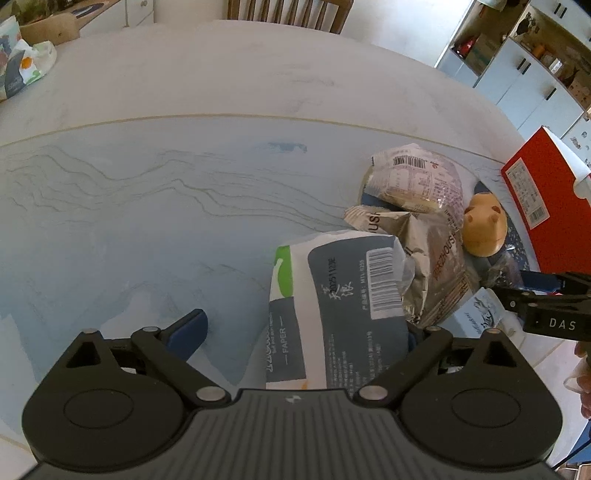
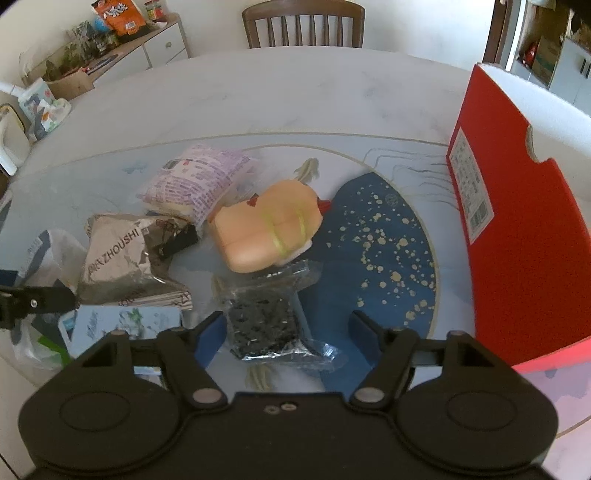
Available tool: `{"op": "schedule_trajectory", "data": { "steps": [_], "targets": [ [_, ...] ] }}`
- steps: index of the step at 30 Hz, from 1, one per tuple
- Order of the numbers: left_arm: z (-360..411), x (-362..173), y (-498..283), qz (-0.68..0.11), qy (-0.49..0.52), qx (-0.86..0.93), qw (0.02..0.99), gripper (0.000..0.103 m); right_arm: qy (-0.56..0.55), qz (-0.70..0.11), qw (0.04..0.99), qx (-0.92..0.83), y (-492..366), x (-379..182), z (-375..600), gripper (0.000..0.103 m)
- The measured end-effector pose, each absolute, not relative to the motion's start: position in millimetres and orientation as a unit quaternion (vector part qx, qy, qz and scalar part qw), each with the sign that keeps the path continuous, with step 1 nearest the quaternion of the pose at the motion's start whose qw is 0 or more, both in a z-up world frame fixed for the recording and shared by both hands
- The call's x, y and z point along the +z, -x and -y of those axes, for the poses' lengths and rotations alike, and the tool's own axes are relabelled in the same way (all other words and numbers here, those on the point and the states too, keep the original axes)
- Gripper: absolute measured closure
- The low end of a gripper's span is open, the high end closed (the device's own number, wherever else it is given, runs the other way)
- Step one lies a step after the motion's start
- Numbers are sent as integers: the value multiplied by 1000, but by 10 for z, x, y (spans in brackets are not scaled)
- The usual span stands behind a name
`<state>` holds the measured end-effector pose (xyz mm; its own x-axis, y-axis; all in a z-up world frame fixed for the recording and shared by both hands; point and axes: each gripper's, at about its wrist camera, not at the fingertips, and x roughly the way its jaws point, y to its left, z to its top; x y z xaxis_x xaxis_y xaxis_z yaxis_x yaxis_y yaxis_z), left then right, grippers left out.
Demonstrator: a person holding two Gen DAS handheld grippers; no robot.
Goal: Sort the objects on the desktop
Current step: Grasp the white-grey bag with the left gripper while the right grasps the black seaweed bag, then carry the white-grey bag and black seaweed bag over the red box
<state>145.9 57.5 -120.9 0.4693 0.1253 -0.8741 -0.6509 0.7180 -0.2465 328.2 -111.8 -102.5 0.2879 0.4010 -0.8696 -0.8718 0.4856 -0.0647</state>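
Note:
A grey, white and green tissue pack (image 1: pixel 332 295) lies between the fingers of my left gripper (image 1: pixel 301 328). The left pad (image 1: pixel 190 326) stands clear of the pack and the right pad is hidden behind it; the jaws are wide apart. My right gripper (image 2: pixel 288 328) is open around a clear bag of black bits (image 2: pixel 266 317); the left pad sits close to the bag and the right pad (image 2: pixel 362 332) is well apart. Beyond lie a tan soft toy (image 2: pixel 269 229), a silver snack bag (image 2: pixel 125 258) and a purple-printed packet (image 2: pixel 195 181).
A tall red box (image 2: pixel 517 221) stands open at the right edge of the table. A pale blue card pack (image 2: pixel 122 325) lies by the silver bag. The blue gold-speckled mat (image 2: pixel 388 240) spreads under the toy. A chair (image 2: pixel 303 26) stands at the far side.

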Motion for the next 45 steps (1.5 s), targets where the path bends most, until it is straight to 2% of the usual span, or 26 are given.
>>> {"op": "schedule_trajectory", "data": {
  "steps": [3,11,17,25,30,45],
  "targets": [
    [-570,-1208,-1460,-454,283,240,810,8,293,-409,755,421,-3257,-1034,1118,40],
    [-502,-1173,-1450,-450,275,221,820,39,295,-402,763,412,-3261,-1015,1189,61],
    [-447,-1149,-1444,-451,268,218,823,45,291,-407,766,404,-3261,-1009,1257,65],
    [-469,-1140,-1447,-450,262,215,826,65,276,-413,767,406,-3261,-954,1382,70],
    [-453,-1104,-1451,-446,256,216,830,68,264,-415,771,404,-3264,-850,1433,70],
    [-338,-741,-1428,-429,259,197,843,68,224,-405,782,417,-3206,-408,1689,70]
  ]
}}
